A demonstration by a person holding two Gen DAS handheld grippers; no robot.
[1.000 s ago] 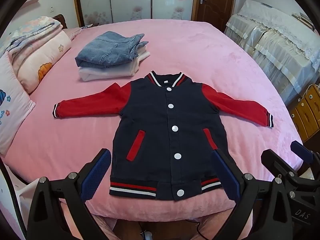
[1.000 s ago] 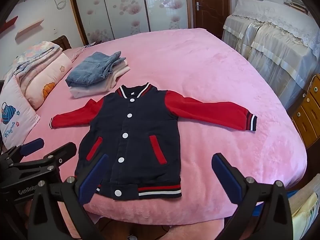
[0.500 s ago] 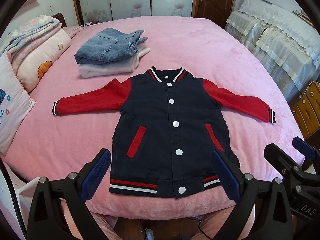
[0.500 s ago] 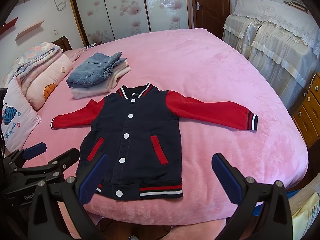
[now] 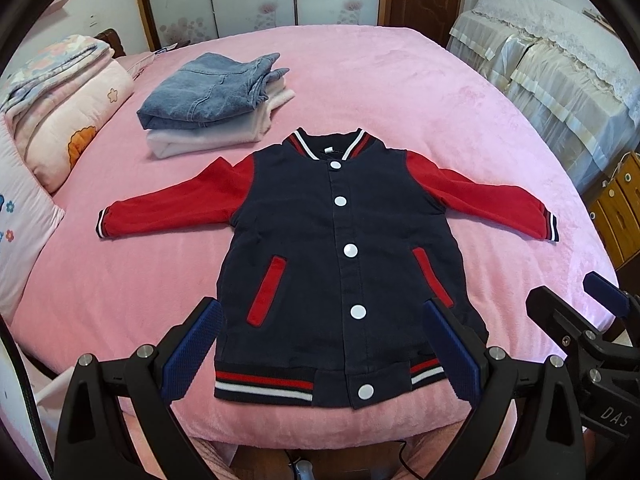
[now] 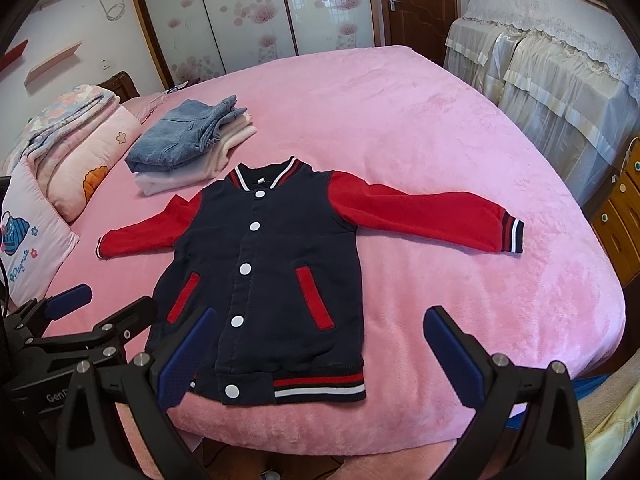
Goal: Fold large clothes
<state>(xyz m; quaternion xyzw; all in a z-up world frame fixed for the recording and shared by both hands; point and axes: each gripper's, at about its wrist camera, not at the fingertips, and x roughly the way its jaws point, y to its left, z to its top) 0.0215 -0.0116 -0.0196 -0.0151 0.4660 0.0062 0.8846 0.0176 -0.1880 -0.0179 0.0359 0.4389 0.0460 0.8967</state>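
A navy jacket with red sleeves and white buttons lies flat, face up, sleeves spread, near the front edge of a pink bed. It also shows in the right wrist view. My left gripper is open and empty, held above the jacket's striped hem. My right gripper is open and empty, above the hem's right half and the bedding beside it. The right gripper shows at the right edge of the left wrist view. The left gripper shows at the left of the right wrist view.
A folded stack, denim on pale cloth, lies behind the jacket's left sleeve. Pillows and a folded quilt line the bed's left side. Lace-covered furniture and a wooden cabinet stand on the right.
Both grippers have lifted and pulled back slightly, so the jacket sits a little lower and nearer in both views. The jacket has not moved. Both grippers stay open.
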